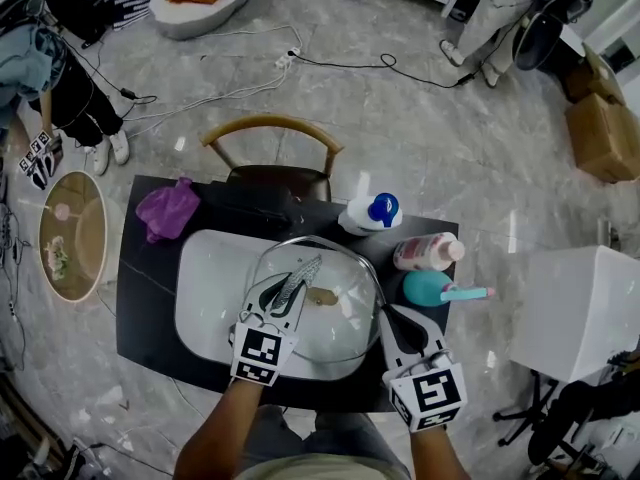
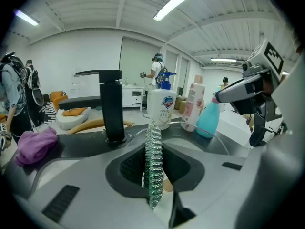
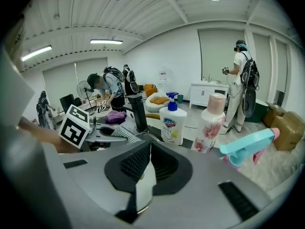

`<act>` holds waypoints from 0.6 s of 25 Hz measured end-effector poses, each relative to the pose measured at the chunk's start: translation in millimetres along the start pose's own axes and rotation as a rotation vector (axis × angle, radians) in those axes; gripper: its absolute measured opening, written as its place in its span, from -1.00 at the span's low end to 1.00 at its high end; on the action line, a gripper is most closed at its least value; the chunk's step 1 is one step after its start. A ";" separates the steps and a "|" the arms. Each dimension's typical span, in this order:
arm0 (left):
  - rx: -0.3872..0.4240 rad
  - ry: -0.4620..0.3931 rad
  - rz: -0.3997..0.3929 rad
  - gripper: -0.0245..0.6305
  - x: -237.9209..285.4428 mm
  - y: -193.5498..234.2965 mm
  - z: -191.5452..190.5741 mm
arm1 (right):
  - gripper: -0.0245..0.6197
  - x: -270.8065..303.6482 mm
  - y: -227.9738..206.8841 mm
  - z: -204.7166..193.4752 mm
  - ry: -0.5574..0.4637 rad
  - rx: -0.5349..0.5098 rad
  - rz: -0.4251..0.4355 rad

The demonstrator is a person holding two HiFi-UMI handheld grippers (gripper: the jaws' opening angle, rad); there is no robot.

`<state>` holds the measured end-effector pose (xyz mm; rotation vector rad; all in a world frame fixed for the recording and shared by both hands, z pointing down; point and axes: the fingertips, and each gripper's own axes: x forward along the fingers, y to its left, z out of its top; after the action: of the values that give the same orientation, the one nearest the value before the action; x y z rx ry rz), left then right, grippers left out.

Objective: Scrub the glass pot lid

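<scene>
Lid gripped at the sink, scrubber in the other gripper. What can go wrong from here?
The right gripper holds the glass lid only by its rim; scrubbing pressure could twist it loose into the sink.
The left gripper pinches the steel scrubber edge-on; it might slip out.
The pink bottle and teal spray bottle sit close by that gripper; a swing could knock them.

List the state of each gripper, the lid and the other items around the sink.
Left gripper: shut on the scrubber.
Right gripper: shut on the rim of the lid.
Lid: over the sink, scrubber on its glass.
Faucet: no water running.
Soap bottle: upright.
Cloth: crumpled on the counter.
</scene>
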<state>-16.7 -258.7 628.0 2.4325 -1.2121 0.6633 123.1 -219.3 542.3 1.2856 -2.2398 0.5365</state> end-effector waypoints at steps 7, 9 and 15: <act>-0.033 0.009 0.076 -0.64 -8.7 40.6 -13.8 | -0.85 12.2 8.7 -1.9 0.020 -0.008 0.025; -0.035 0.015 0.093 -0.64 -11.1 48.8 -17.1 | -0.84 15.3 9.9 -2.6 0.017 -0.016 0.030; -0.039 0.025 0.138 -0.64 -18.4 69.5 -25.4 | -0.84 22.0 12.0 -2.7 0.020 -0.021 0.036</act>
<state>-89.3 -274.3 645.6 2.3177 -1.3794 0.6989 103.7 -227.0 556.4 1.2262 -2.2501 0.5361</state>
